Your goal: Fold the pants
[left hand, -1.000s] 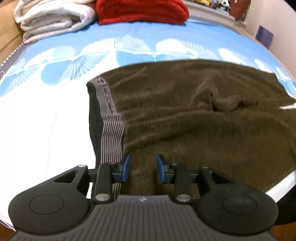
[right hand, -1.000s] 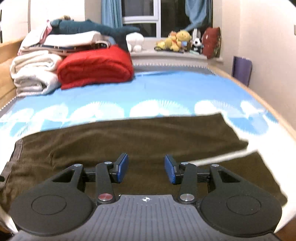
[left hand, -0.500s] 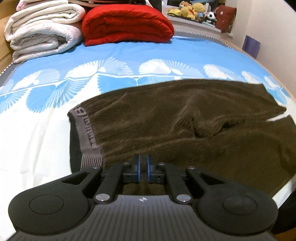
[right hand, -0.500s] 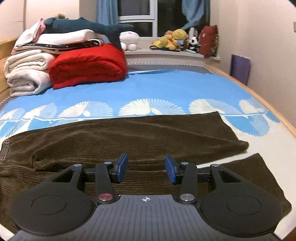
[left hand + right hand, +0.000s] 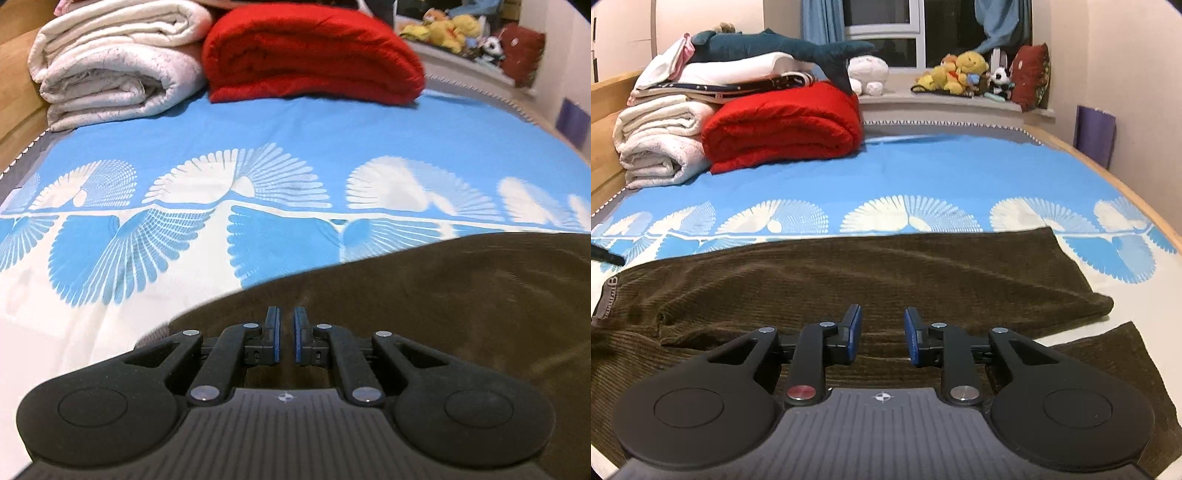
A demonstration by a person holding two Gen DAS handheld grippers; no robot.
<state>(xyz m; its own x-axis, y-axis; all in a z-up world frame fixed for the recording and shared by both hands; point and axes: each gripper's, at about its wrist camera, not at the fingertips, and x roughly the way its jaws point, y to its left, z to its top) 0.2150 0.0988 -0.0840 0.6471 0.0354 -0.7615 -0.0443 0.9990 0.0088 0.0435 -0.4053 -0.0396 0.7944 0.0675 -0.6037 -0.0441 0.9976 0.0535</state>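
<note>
Dark brown corduroy pants [image 5: 871,280] lie across the bed, grey waistband [image 5: 607,299] at the left, two legs reaching right. My left gripper [image 5: 286,334] is shut on the near edge of the pants [image 5: 424,291] by the waistband and holds it lifted. My right gripper [image 5: 882,332] is open and empty, low over the near leg at the middle of the pants.
The bed has a blue and white patterned sheet [image 5: 923,177]. A folded red blanket [image 5: 783,125] and rolled white blankets [image 5: 657,144] sit at the back left. Plush toys [image 5: 960,74] line the windowsill. The wooden bed rim [image 5: 1126,184] runs along the right.
My left gripper closed on the pants' near edge by the waistband and has lifted it, tilting up toward the back of the bed. My right gripper dropped slightly and stayed open.
</note>
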